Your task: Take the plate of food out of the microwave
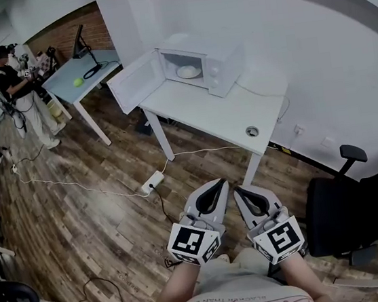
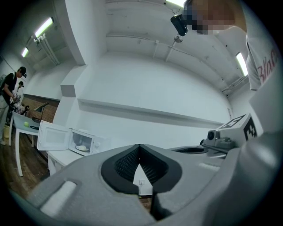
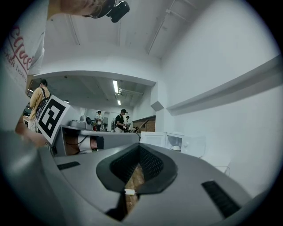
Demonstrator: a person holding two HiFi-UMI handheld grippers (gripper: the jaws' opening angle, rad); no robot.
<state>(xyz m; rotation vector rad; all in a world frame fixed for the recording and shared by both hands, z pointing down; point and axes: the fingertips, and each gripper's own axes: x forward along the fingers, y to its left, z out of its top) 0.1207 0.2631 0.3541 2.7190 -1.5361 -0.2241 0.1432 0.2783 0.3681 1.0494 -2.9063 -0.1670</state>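
A white microwave [image 1: 195, 65] stands at the far end of a white table [image 1: 219, 116], its door [image 1: 131, 83] swung open to the left. Inside it lies a pale plate of food [image 1: 189, 72], also visible as a plate [image 2: 82, 148] in the left gripper view and as a small plate [image 3: 176, 148] in the right gripper view. My left gripper [image 1: 223, 181] and right gripper [image 1: 236, 190] are side by side close to my body, over the wooden floor, well short of the table. Both are shut with nothing between the jaws, and both point toward the microwave.
A black office chair [image 1: 349, 206] stands at the right. A power strip [image 1: 152, 181] and cables lie on the floor in front of the table. A second table [image 1: 84, 74] with a green ball and a lamp is at the back left, with a person [image 1: 21, 92] beside it.
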